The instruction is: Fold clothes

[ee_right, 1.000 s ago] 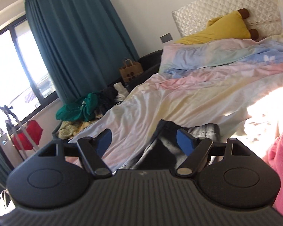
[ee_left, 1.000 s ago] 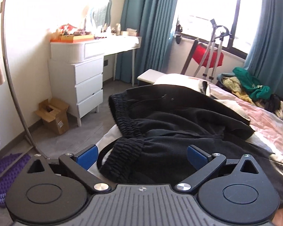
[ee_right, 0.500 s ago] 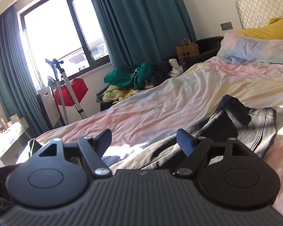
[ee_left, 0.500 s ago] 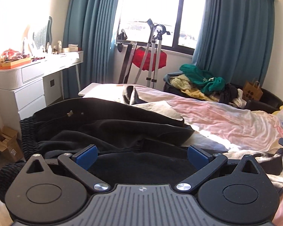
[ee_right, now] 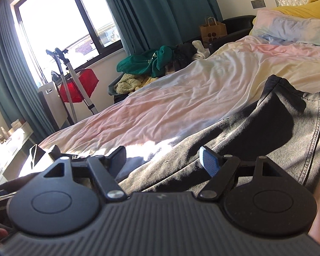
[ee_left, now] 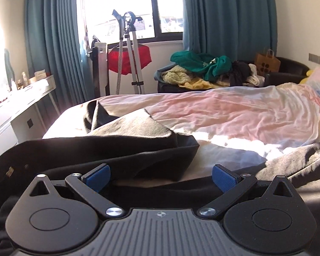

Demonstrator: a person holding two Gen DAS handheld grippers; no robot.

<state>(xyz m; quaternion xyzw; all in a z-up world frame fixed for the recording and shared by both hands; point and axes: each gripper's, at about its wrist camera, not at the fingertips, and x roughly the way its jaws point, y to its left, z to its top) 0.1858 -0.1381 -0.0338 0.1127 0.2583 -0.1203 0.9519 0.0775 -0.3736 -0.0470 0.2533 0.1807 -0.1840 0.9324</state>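
The bed fills both views now, where a second ago the left camera faced the white drawers and the right faced the headboard. The black garment lies bunched at the foot end, the grey denim piece spread nearer the pillows. The left hand-held gripper and the right hand-held gripper both hover spread wide, holding nothing.

Right gripper spread wide over faded black denim garment, lower right; pastel bedsheet mid-frame.
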